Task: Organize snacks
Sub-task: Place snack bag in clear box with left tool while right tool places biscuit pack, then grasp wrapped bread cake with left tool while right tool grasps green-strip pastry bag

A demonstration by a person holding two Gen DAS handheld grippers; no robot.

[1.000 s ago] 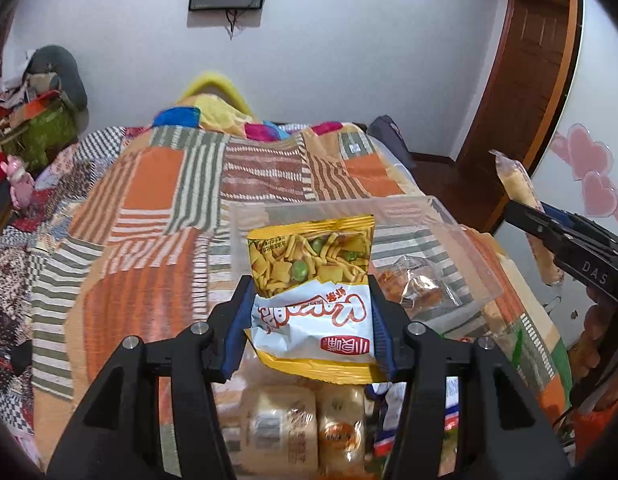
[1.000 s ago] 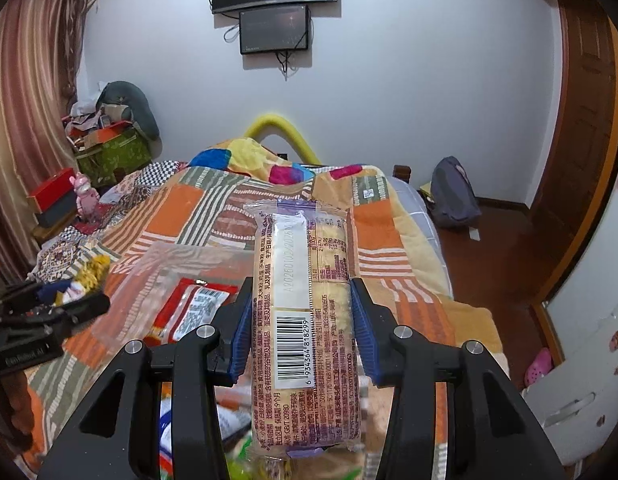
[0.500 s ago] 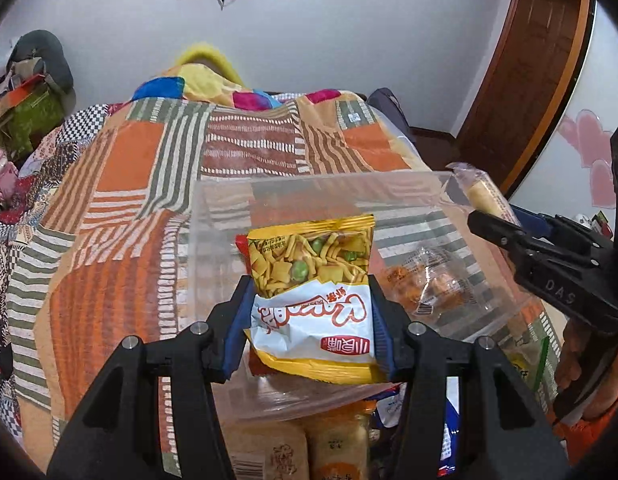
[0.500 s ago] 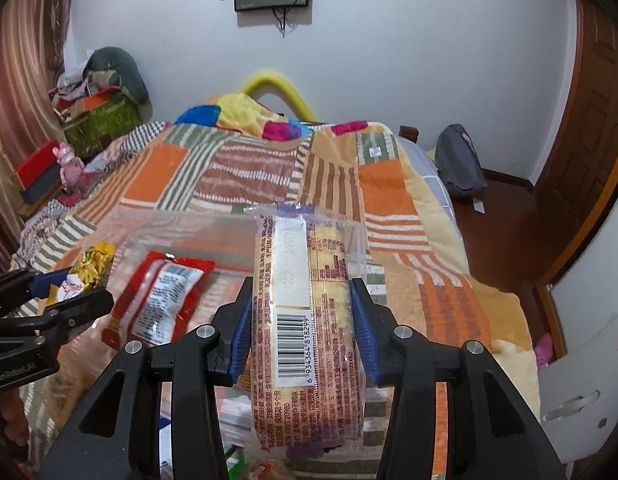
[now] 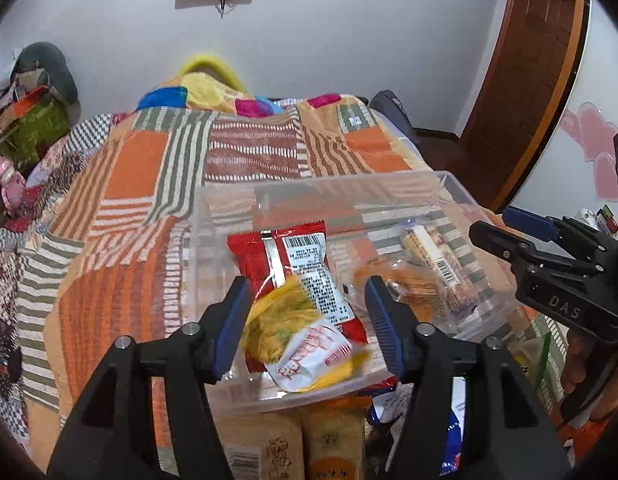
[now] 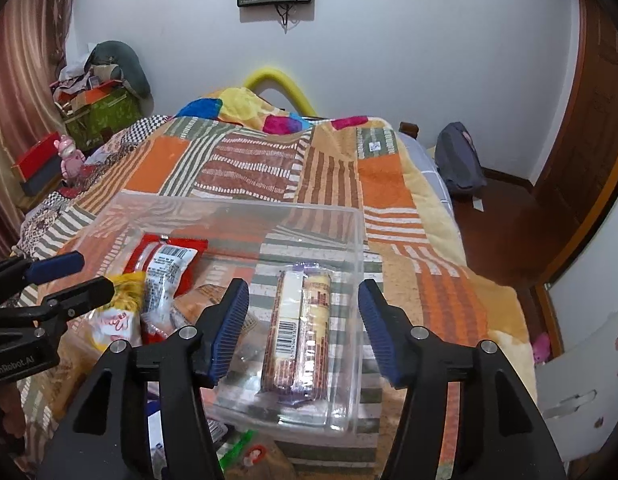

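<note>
Over the clear bin: left tongs and right tongs just opened, yellow pack and biscuit sleeve released; next, grab more snacks.

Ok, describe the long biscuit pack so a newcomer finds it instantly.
Find the clear plastic bin sitting on the striped patchwork bedspread. The long biscuit pack lies flat at the bin's right end, directly below the open right gripper. Unlike the red packet and the yellow bag to its left, it is a slim, see-through sleeve with a barcode strip.
</note>
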